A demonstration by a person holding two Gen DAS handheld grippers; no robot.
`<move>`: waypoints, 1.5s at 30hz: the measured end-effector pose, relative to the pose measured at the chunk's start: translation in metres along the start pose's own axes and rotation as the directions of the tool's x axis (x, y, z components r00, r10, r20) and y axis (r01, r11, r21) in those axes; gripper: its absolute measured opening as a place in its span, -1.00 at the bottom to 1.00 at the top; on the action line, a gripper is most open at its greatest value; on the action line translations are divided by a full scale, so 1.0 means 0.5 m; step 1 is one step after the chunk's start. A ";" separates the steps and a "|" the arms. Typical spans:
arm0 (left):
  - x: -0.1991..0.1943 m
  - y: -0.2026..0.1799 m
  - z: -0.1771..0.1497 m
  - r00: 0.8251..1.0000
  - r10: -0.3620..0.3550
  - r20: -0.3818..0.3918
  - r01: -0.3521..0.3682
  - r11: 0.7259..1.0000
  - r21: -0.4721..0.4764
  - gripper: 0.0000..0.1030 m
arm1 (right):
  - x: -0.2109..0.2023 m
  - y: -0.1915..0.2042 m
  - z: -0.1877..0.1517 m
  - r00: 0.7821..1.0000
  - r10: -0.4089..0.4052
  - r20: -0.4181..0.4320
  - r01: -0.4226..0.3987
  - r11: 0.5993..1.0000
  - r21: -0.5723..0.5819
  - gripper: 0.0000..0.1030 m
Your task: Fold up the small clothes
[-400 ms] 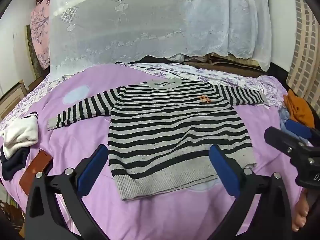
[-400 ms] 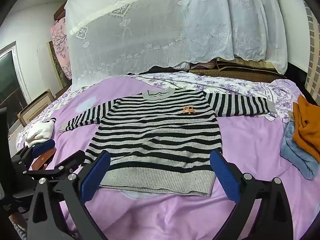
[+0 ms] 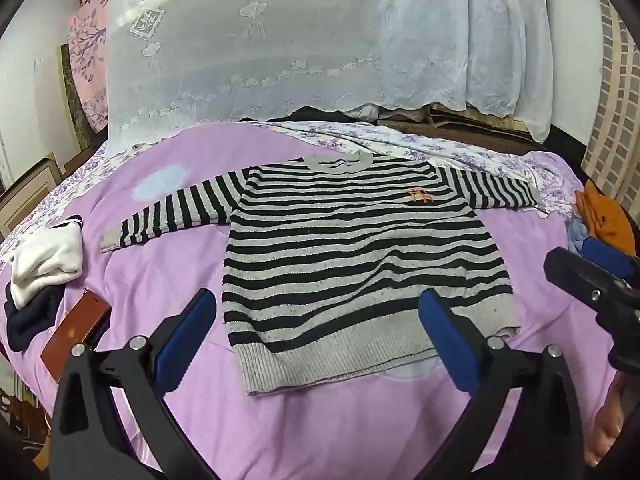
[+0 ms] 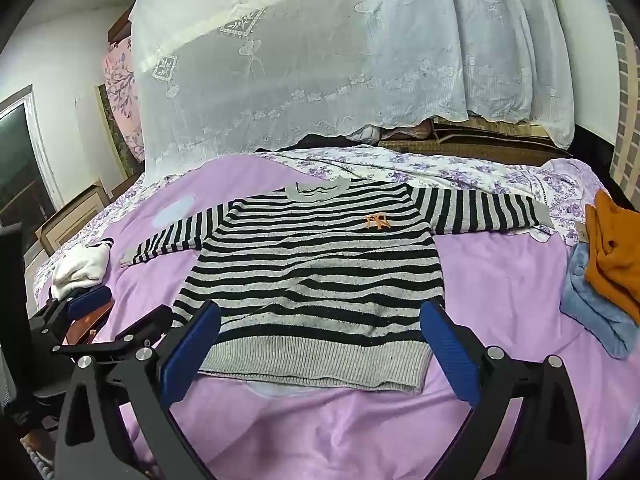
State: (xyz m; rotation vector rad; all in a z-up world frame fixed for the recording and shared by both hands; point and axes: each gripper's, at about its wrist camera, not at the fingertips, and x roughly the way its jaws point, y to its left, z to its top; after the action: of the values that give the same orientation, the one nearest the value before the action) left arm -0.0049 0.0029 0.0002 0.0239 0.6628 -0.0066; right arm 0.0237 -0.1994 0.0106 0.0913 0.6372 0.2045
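A small black-and-grey striped sweater (image 3: 352,256) lies flat, front up, on the purple bedspread (image 3: 320,432), sleeves spread to both sides; it also shows in the right wrist view (image 4: 316,276). My left gripper (image 3: 318,336) is open and empty, hovering above the sweater's hem. My right gripper (image 4: 320,344) is open and empty, also over the hem. The right gripper shows at the right edge of the left wrist view (image 3: 592,280); the left gripper shows at the left of the right wrist view (image 4: 80,320).
A white and dark garment pile (image 3: 44,264) and a brown flat object (image 3: 76,332) lie at the left. An orange garment (image 4: 616,256) on a blue one (image 4: 596,316) lies at the right. A white lace cover (image 3: 320,60) hangs behind.
Both grippers have barely shifted; the sweater lies as before.
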 end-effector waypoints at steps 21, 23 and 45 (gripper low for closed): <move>0.001 0.006 -0.005 1.000 0.018 0.005 -0.018 1.000 -0.006 0.91 | -0.017 -0.003 0.008 1.000 0.004 0.009 -0.004 1.000 0.003 0.93; 0.002 0.011 -0.007 1.000 0.017 0.004 -0.017 1.000 -0.008 0.92 | -0.016 -0.003 0.007 1.000 0.004 0.012 -0.004 1.000 0.004 0.93; 0.007 0.008 -0.010 1.000 0.020 -0.001 -0.020 1.000 -0.007 0.91 | -0.019 -0.001 0.008 1.000 0.006 0.014 -0.006 1.000 0.002 0.93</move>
State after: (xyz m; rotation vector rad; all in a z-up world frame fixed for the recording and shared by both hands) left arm -0.0052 0.0070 -0.0055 0.0241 0.6635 0.0147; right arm 0.0185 -0.2020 0.0194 0.0970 0.6234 0.2085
